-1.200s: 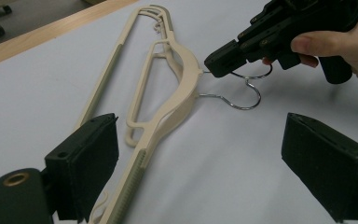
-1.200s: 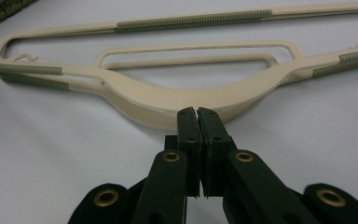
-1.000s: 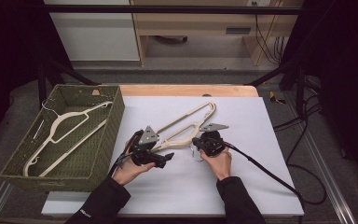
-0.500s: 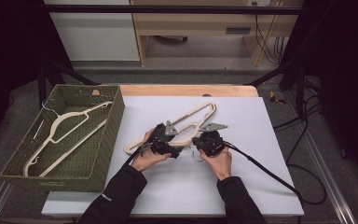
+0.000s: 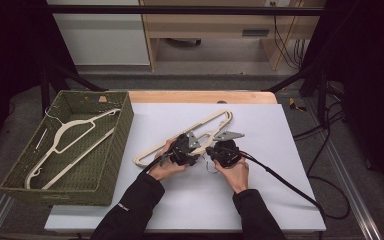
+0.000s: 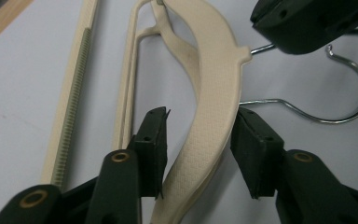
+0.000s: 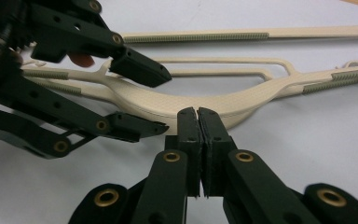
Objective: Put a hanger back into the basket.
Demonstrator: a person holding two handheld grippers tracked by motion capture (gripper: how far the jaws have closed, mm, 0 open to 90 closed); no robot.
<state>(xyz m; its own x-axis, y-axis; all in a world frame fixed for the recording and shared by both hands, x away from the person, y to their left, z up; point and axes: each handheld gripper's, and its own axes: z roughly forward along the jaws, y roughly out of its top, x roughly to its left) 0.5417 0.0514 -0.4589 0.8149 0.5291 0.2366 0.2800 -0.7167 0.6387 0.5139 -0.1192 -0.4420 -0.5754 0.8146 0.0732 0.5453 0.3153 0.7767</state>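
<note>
From the high view, a cream hanger [image 5: 182, 135] lies aslant on the white table [image 5: 270, 200] with both grippers at its middle, and a second hanger [image 5: 65, 145] rests in the green basket [image 5: 111, 155]. The left gripper view shows the left gripper [image 6: 198, 140] with jaws apart, astride the hanger's curved neck beside the wire hook [image 6: 326, 100]. In the right gripper view, the right gripper [image 7: 198, 140] has its jaws pressed together just before the neck, seemingly pinching the hook's wire, though that is hidden.

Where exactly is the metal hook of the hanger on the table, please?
In the left gripper view, the metal hook lies flat on the white table, right of the cream hanger, just beyond the left hand-held gripper.
</note>
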